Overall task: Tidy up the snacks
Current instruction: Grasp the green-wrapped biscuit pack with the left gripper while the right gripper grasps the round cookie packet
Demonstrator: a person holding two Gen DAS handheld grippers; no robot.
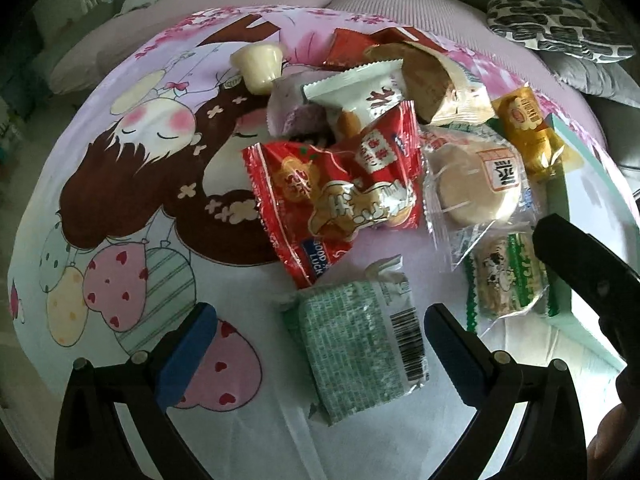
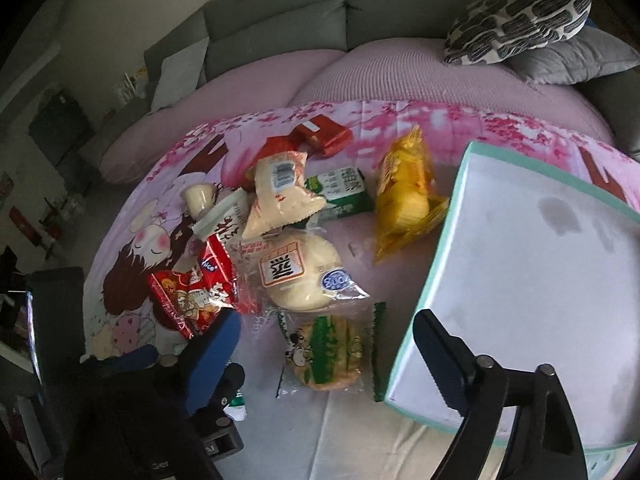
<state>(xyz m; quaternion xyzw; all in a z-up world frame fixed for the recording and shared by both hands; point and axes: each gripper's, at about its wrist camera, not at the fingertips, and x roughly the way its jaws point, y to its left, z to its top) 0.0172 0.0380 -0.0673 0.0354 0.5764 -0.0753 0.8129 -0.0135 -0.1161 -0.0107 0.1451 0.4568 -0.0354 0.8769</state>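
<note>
A pile of wrapped snacks lies on a cartoon-print cloth (image 1: pixel 132 184). My left gripper (image 1: pixel 320 332) is open, its blue-padded fingers either side of a green-patterned packet (image 1: pixel 356 352), apart from it. Beyond lie a red biscuit bag (image 1: pixel 320 196), a round pastry in clear wrap (image 1: pixel 476 184), a green-striped cookie pack (image 1: pixel 508 280), a gold packet (image 1: pixel 528 128) and a jelly cup (image 1: pixel 260 64). My right gripper (image 2: pixel 328 344) is open and empty above the green-striped cookie pack (image 2: pixel 328 352). A shallow white box with mint rim (image 2: pixel 436 264) lies at right.
The cloth lies on a pink cushion (image 2: pixel 360 76) in front of a grey sofa (image 2: pixel 280 12). A patterned pillow (image 2: pixel 520 12) and grey pillow (image 2: pixel 576 60) sit at back right. The other gripper's dark body (image 2: pixel 120 408) fills the right wrist view's lower left.
</note>
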